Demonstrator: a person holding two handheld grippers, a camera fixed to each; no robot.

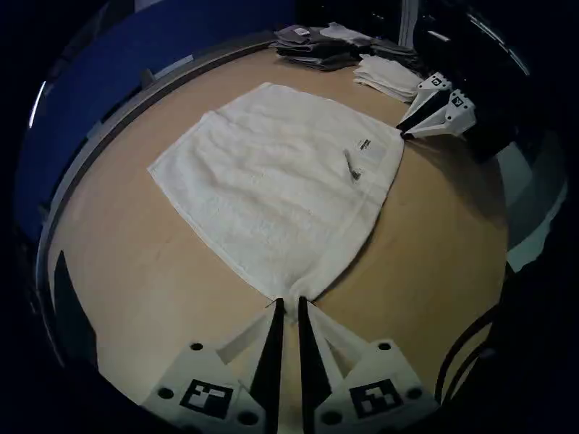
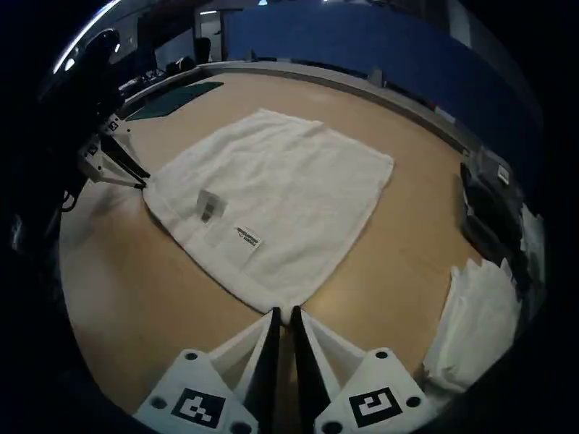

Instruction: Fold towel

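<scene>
A white towel (image 1: 279, 181) lies spread flat on the wooden table (image 1: 145, 275), with its small labels facing up. In the left gripper view, my left gripper (image 1: 289, 307) is shut on the towel's near corner. Farther off, the right gripper (image 1: 405, 132) pinches the neighbouring corner on the same edge. In the right gripper view, the towel (image 2: 282, 188) stretches away from my right gripper (image 2: 284, 312), whose narrow fingers are closed on the near corner. At the left, the left gripper (image 2: 142, 181) holds the other corner low on the table.
A dark grey stack of folded cloths (image 1: 318, 47) and a white folded stack (image 1: 387, 76) sit at the table's far end; the white stack (image 2: 478, 318) lies close to my right gripper's right side. A blue partition (image 2: 376, 43) runs behind the table. A green mat (image 2: 177, 98) lies far left.
</scene>
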